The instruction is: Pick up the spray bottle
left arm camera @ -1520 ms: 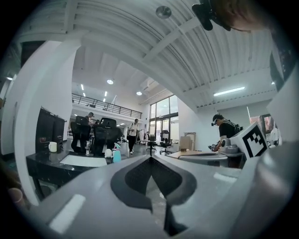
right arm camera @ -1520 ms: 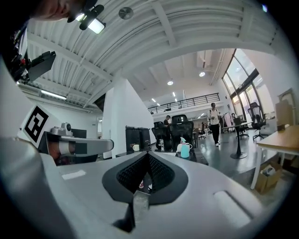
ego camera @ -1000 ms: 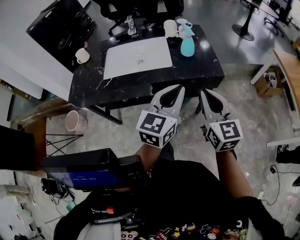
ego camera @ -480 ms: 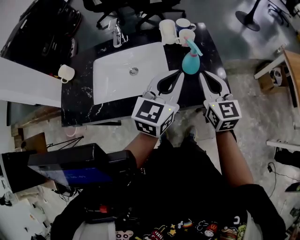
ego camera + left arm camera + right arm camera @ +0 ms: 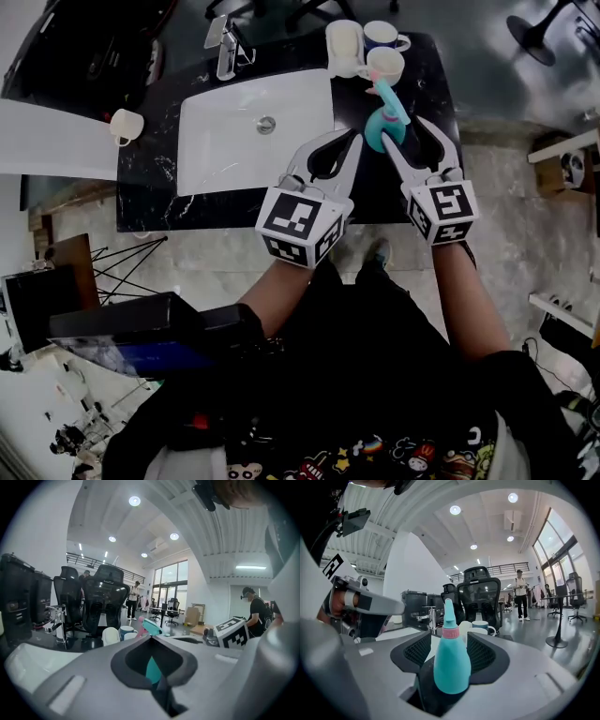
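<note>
A teal spray bottle [image 5: 378,127] with a pink collar and teal nozzle stands upright at the right end of the black marble counter [image 5: 150,178]. My right gripper [image 5: 405,131] is open, one finger on each side of the bottle. In the right gripper view the bottle [image 5: 451,663] stands centred between the wide-apart jaws of the right gripper [image 5: 450,641], with gaps on both sides. My left gripper [image 5: 354,139] hovers just left of the bottle, shut and empty. Through the left gripper [image 5: 151,638] I glimpse the bottle [image 5: 152,670].
A white sink basin [image 5: 253,127] with a faucet [image 5: 225,42] fills the counter's middle. Three cups cluster right behind the bottle: a white mug [image 5: 384,64], a blue mug [image 5: 380,36] and a white cup [image 5: 342,45]. Another white mug [image 5: 124,125] sits far left. Office chairs stand beyond the counter.
The person has stepped up to the counter and both grippers have moved forward. The right gripper's open jaws now flank the bottle, which stood far ahead a second ago.
</note>
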{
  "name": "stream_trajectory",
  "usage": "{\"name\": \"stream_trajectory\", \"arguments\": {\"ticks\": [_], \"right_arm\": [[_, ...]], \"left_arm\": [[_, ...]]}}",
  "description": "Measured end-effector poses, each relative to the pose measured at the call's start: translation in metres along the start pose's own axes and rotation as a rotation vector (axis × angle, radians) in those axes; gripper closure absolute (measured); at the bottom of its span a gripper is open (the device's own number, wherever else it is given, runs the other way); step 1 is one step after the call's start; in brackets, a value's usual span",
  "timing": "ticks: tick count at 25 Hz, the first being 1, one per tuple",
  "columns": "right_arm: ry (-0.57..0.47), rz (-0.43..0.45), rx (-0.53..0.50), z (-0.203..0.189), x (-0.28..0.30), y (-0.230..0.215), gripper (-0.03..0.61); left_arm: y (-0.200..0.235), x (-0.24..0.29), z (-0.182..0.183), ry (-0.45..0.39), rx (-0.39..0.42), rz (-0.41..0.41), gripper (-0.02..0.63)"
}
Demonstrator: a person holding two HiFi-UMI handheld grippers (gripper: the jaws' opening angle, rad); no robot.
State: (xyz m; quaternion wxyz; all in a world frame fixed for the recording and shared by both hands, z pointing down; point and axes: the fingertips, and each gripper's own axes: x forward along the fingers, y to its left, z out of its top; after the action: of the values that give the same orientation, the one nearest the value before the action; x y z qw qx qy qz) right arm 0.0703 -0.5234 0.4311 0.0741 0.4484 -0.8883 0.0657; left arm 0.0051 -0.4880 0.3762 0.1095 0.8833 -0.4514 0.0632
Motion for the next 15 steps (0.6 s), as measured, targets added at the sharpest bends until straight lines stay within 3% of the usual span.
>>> {"name": "stream_trajectory", "arguments": {"ticks": [11,15], "right_arm": [[-0.034,0.091,-0.04,0.012,0.034,0.003,0.301],[-0.044,0.071,-0.045,0.015,0.038,0.0,0.362]], "left_arm": [[0.013,0.007,-0.007,0.018,-0.005,0.052,0.614],[0.016,0.006,-0.01,0.027,-0.008,0.059,0.614]]}}
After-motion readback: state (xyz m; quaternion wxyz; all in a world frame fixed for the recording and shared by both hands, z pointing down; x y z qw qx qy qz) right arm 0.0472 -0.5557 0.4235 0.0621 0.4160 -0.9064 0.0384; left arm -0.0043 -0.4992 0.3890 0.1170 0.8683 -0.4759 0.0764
